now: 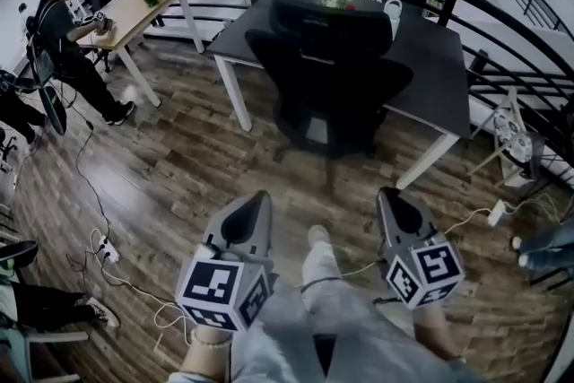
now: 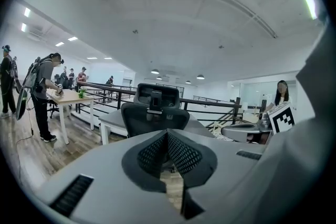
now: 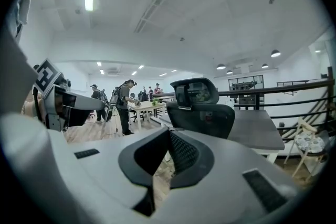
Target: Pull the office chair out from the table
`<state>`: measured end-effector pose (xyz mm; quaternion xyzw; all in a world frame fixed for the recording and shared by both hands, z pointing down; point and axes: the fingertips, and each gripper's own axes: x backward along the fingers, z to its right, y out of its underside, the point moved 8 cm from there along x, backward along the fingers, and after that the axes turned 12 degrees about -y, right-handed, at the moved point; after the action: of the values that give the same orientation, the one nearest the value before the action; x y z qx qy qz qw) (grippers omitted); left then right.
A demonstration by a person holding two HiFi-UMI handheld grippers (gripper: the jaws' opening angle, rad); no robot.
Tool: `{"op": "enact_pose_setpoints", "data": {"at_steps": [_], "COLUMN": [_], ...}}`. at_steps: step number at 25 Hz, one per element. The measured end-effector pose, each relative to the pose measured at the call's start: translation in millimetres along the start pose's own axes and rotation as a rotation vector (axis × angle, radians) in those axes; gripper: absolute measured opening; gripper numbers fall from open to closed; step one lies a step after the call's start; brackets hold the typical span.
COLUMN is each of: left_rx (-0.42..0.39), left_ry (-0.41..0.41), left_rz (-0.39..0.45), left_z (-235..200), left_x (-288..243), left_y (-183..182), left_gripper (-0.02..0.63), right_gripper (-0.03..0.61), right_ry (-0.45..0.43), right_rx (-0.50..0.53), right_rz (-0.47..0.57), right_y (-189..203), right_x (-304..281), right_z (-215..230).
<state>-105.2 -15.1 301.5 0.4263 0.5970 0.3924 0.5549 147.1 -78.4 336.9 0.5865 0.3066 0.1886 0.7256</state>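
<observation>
A black office chair (image 1: 327, 76) with a headrest stands tucked against the near side of a dark table (image 1: 430, 58), its back turned to me. My left gripper (image 1: 256, 206) and right gripper (image 1: 392, 202) are held side by side over the wood floor, well short of the chair, both pointing at it. Each is shut with nothing between its jaws. In the left gripper view the chair (image 2: 155, 115) rises just beyond the closed left gripper (image 2: 167, 134). The right gripper view shows the chair (image 3: 202, 110) a little right of the closed right gripper (image 3: 169, 132).
A curved black railing (image 1: 502, 22) runs behind the dark table. A light wooden table (image 1: 134, 13) with people around it stands at the far left. Cables and a power strip (image 1: 108, 251) lie on the floor at left. A white folding stand (image 1: 516, 134) sits at right.
</observation>
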Motion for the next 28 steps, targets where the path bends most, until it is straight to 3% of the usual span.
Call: {"op": "enact_pose_setpoints", "data": {"at_steps": [9,15,20,25,28], "left_rx": [-0.068,-0.203,-0.196,-0.190,-0.184], "left_ry": [-0.007,-0.064,-0.069,-0.071,-0.079], "left_rz": [0.031,0.073,0.072,0.068,0.074], "left_z": [-10,-12,-12,-13,-14], "left_x": [-60,-105,-136,-166,-185], "left_y": [-26,-47,-60,-70,-77], "left_gripper": [0.006,0.008,0.008,0.008,0.008], "right_gripper": [0.005,0.005,0.006,0.030,0.080], "right_ry": [0.068,0.113,0.162,0.208,0.216], "right_rx": [0.136,0.212,0.306,0.535,0.645], "right_rz": [-0.036,-0.058,-0.096,-0.170,-0.218], "right_y": [-25,-46,-61,-75,-80], "right_x": [-48,-82,-113,-146,-165], "right_z": [51,94,130,156,170]}}
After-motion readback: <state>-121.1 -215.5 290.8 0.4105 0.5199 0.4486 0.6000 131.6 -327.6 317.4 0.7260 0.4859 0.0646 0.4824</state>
